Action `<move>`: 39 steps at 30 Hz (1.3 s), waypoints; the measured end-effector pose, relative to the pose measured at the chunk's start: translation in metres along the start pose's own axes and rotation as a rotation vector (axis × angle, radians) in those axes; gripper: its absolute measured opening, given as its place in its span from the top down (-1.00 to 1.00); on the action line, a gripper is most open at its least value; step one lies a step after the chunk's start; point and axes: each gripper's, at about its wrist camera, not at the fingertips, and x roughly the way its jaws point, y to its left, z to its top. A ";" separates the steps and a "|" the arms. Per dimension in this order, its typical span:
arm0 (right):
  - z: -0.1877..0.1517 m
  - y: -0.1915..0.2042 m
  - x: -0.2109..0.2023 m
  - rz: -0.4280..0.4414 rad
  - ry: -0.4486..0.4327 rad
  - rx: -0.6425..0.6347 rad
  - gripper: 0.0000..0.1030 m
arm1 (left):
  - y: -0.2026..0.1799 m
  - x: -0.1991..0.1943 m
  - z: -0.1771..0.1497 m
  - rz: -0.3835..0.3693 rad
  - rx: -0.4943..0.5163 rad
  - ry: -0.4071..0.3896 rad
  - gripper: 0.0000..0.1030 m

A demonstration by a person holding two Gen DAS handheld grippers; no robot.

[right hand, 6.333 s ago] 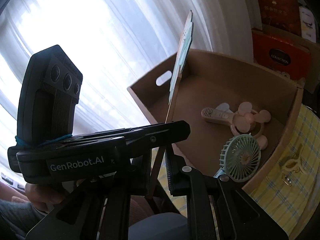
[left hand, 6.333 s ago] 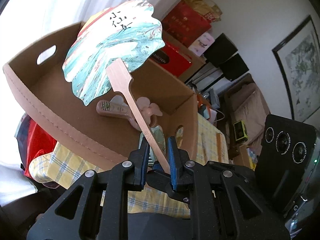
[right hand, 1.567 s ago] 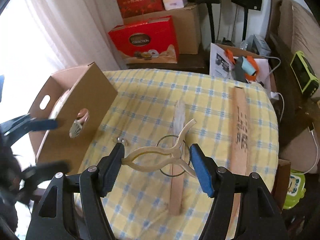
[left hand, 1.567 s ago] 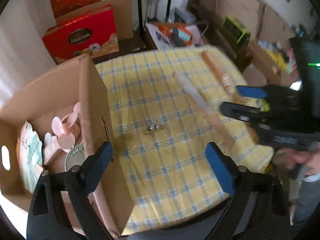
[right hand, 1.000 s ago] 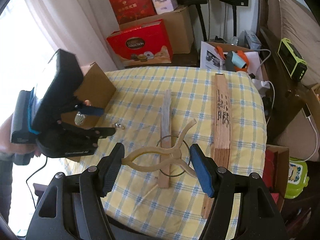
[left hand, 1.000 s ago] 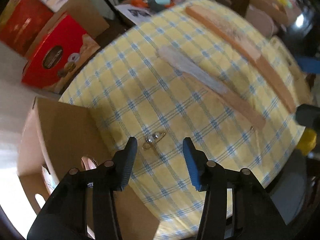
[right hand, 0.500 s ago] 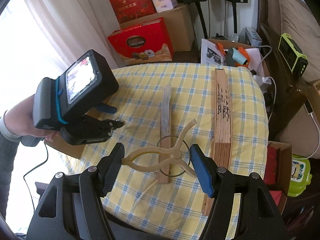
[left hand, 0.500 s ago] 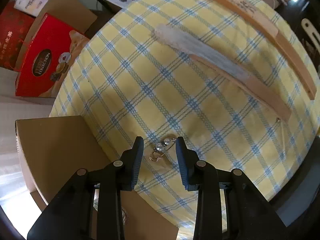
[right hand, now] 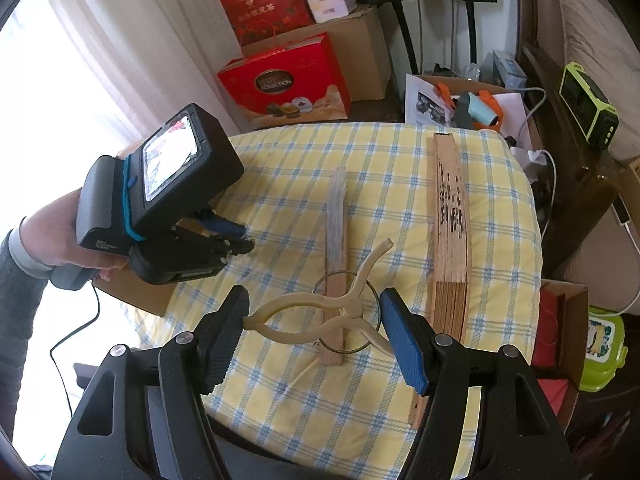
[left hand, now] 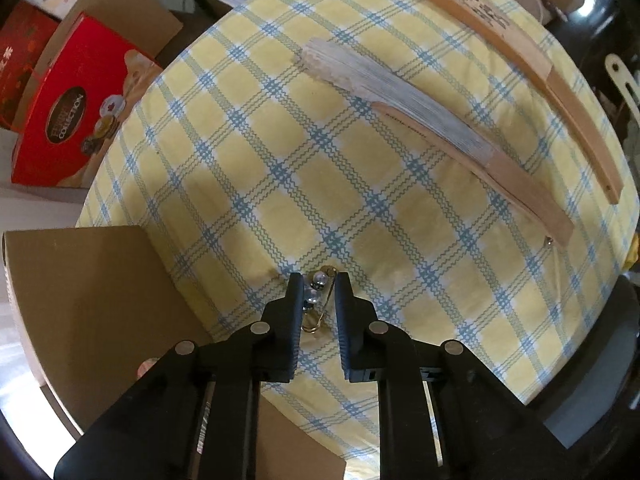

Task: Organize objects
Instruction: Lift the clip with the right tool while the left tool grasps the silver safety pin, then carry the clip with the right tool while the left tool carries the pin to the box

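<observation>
Closing around a pin (left hand: 318,300) near the table's (left hand: 280,152) edge, the left gripper's (left hand: 317,284) jaws narrow; the right gripper (right hand: 314,322) holds a cream clip (right hand: 320,312).

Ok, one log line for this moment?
left tool: closing around beaded gold safety pin | right tool: holding cream claw hair clip

Two folded fans lie on the checked tablecloth (left hand: 280,168): a pale one (left hand: 420,128) and a longer wooden one with dark lettering (left hand: 492,32). One beaded safety pin (left hand: 318,300) rests near one brown cardboard box (left hand: 88,300). One cream hair claw (right hand: 320,316) and one thin wire ring (right hand: 346,312) are in view. Two red gift boxes stand beyond the table, one low (right hand: 288,82) and one behind (right hand: 268,4).
</observation>
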 end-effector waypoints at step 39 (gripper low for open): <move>0.039 0.139 -0.007 0.116 -0.056 -0.211 -0.34 | 0.100 -0.141 -0.157 -0.207 -0.372 -0.497 0.98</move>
